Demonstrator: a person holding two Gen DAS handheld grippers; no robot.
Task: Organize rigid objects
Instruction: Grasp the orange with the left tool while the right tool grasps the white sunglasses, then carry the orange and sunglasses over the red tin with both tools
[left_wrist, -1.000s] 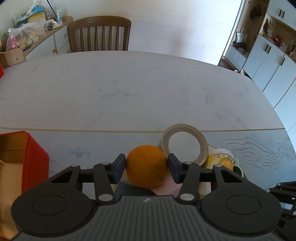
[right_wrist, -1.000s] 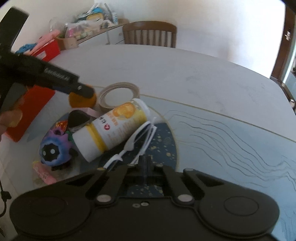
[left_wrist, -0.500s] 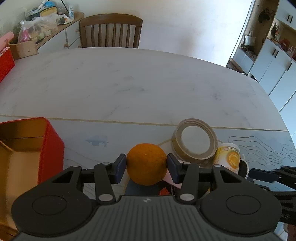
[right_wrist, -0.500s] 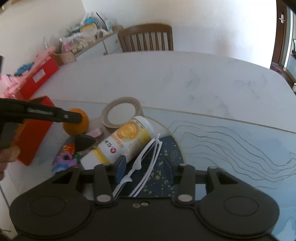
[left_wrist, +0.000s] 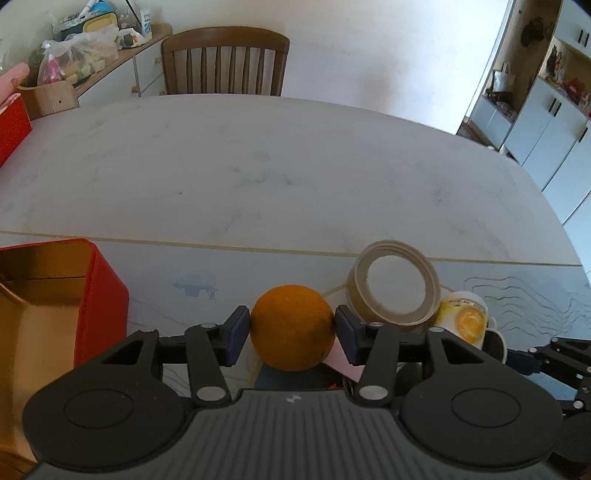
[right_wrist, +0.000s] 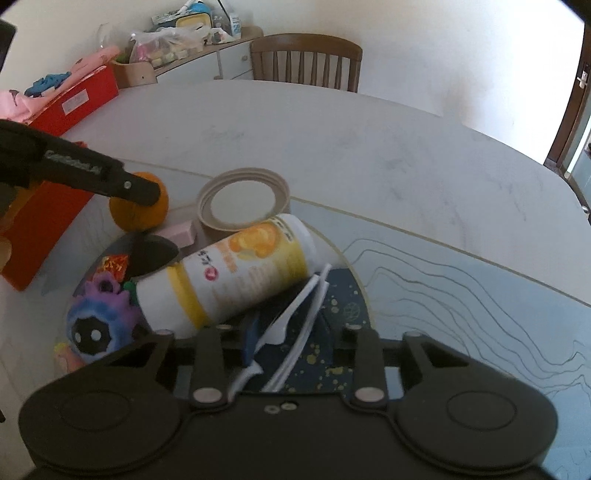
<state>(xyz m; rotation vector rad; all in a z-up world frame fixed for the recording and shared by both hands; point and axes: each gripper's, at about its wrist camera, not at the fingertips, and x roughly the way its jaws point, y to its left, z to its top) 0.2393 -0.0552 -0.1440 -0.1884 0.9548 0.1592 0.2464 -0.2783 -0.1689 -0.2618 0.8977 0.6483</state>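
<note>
The left gripper (left_wrist: 291, 328) gripped an orange (left_wrist: 292, 326) between its two pads, which pressed on either side of it; its jaws had just opened slightly, with the orange between them. The orange hung clear above the table (left_wrist: 258, 177), with an open red tin (left_wrist: 99, 295) near on the left and a roll of tape (left_wrist: 394, 284) just beside it on the right. The right gripper (right_wrist: 291, 338) stood partly open, its jaws having just been closing, around white plastic cutlery (right_wrist: 295, 325) lying on a dark plate (right_wrist: 347, 306); whether the pads touched it could not be determined. A yellow and white bottle (right_wrist: 243, 269) lay on its side beside the cutlery, with a fuzzy purple toy (right_wrist: 98, 317) to its left.
</note>
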